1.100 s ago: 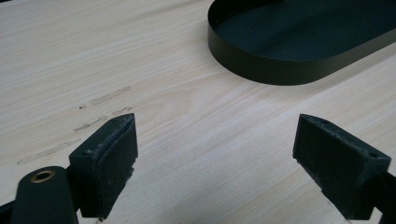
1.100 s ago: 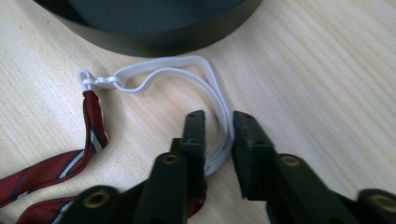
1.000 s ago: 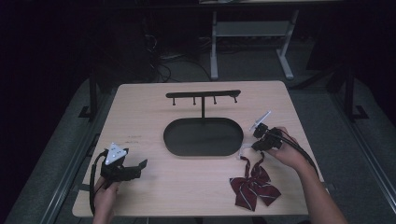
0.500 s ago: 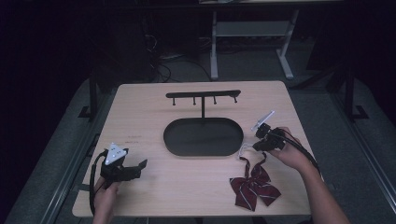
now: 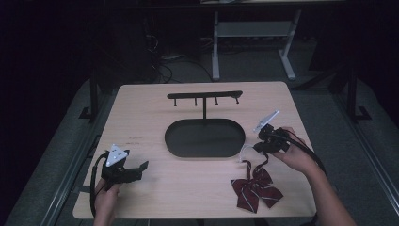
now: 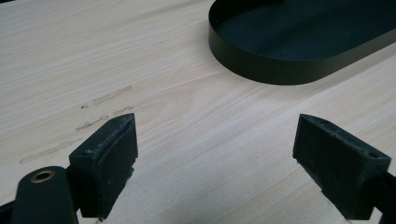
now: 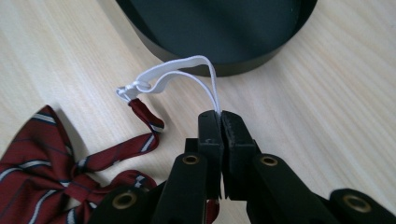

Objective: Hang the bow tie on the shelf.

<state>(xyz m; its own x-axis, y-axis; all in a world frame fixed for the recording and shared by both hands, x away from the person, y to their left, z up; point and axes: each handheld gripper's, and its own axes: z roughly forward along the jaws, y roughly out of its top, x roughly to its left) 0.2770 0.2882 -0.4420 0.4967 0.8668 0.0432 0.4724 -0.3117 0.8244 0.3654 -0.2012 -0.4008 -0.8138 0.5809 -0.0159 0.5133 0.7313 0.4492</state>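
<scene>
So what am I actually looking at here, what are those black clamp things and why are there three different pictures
A person sits at a pale wooden table, holding a hand-held two-jaw tool in each hand. The high view looks down from above; the other two come from cameras riding on each tool. The left gripper rests near the table's edge with its jaws wide apart and nothing between them. The right gripper is pinched shut on the white elastic loop of a dark red striped bow tie, whose cloth lies on the wood. Behind stands a black oval tray with a black hook rack rising from it.
</scene>
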